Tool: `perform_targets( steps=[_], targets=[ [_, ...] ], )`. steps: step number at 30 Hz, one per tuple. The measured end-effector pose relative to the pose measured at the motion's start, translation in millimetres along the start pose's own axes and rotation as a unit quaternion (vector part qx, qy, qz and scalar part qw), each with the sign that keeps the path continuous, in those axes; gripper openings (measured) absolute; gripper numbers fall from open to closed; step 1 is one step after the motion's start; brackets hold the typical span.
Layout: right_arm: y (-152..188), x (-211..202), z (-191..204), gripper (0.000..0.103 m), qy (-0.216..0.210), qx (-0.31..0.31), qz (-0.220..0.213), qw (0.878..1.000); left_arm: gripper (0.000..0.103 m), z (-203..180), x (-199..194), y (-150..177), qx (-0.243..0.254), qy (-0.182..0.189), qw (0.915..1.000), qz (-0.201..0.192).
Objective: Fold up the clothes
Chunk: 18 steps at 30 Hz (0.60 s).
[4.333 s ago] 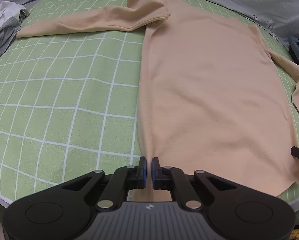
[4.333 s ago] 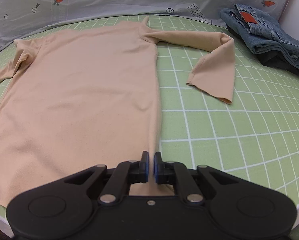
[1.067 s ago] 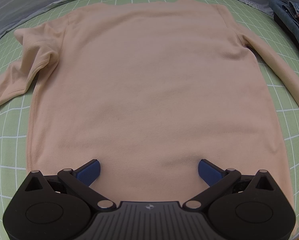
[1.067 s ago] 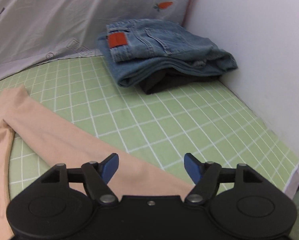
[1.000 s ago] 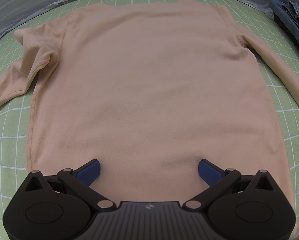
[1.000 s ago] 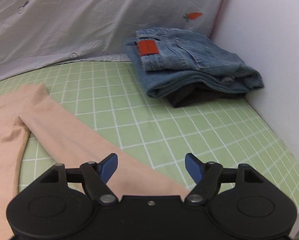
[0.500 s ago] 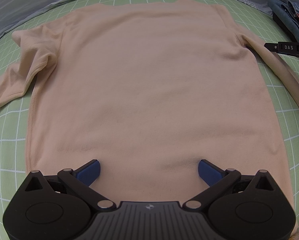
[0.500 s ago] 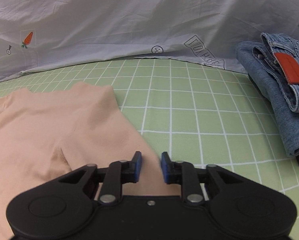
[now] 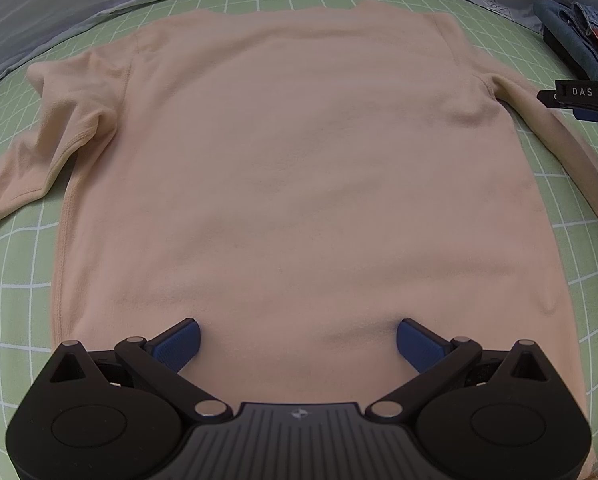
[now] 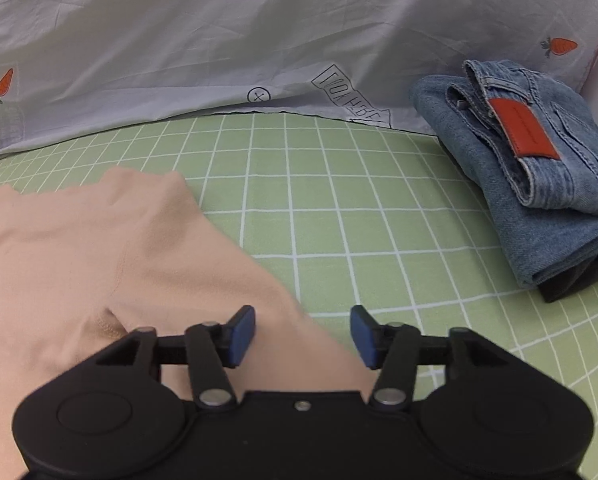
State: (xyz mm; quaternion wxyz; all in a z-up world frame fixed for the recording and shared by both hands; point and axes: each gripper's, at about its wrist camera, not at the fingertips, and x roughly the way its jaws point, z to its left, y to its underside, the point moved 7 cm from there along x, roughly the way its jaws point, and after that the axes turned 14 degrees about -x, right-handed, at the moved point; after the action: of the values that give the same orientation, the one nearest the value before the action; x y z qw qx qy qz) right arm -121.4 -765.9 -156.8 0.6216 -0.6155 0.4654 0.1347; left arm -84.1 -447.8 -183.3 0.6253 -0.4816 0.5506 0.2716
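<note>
left wrist view: your left gripper (image 9: 297,334) hangs over the near hem of the peach shirt (image 9: 295,168), pointing steeply down.
left jaws: spread wide, blue pads (image 9: 177,342) standing apart with only flat cloth under the gap; they have hold of nothing.
right wrist view: your right gripper (image 10: 302,330) sits over the upper part of the right sleeve (image 10: 283,320), just off the armpit seam.
right jaws: opening at this moment; the sleeve cloth lies below and between the pads (image 10: 243,334), but they are not pressing on it.
right gripper from the left view: its black tip marked "das" (image 9: 579,98) shows at the right edge, beside that same sleeve (image 9: 555,140).
shirt: spread flat, filling the middle of the green checked sheet (image 9: 15,264), neckline toward the far edge, hem toward the near edge.
left sleeve: bent back on itself beside the shirt's body (image 9: 39,152), its cuff end running off toward the left edge of the sheet.
right sleeve course: it slants from the shoulder toward the near right of the sheet; its cuff is out of view.
folded jeans: a blue stack with an orange patch (image 10: 539,176) at the far right corner of the sheet, resting on something dark; well apart from the shirt.
pale grey cloth: printed with carrots (image 10: 259,32), it lies along the far edge of the sheet.
</note>
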Motion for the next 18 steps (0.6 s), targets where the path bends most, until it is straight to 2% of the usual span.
perform_targets(
  steps=[2,4,9,13,18],
  targets=[
    [6.5,-18.1,13.7,0.088,-0.01,0.001,-0.012,1.0,0.103,0.2,-0.9,2.6,-0.001,0.002,1.0,-0.005],
    [15.6,-34.5,31.0,0.098,-0.018,0.0,-0.021,1.0,0.103,3.0,-4.0,5.5,-0.005,0.009,0.9999,-0.01],
    [41.4,-66.6,75.6,0.103,-0.033,-0.024,-0.023,0.999,0.103,13.2,-14.8,12.7,-0.02,0.036,0.9989,-0.023],
    [55.1,-81.4,115.2,0.103,-0.041,-0.044,-0.017,0.998,0.103,55.9,-44.5,14.5,-0.07,0.065,0.9938,-0.057],
    [62.6,-83.0,155.6,0.103,-0.043,-0.033,0.0,0.999,0.103,134.3,-78.0,7.1,-0.122,0.02,0.9861,-0.111]
  ],
)
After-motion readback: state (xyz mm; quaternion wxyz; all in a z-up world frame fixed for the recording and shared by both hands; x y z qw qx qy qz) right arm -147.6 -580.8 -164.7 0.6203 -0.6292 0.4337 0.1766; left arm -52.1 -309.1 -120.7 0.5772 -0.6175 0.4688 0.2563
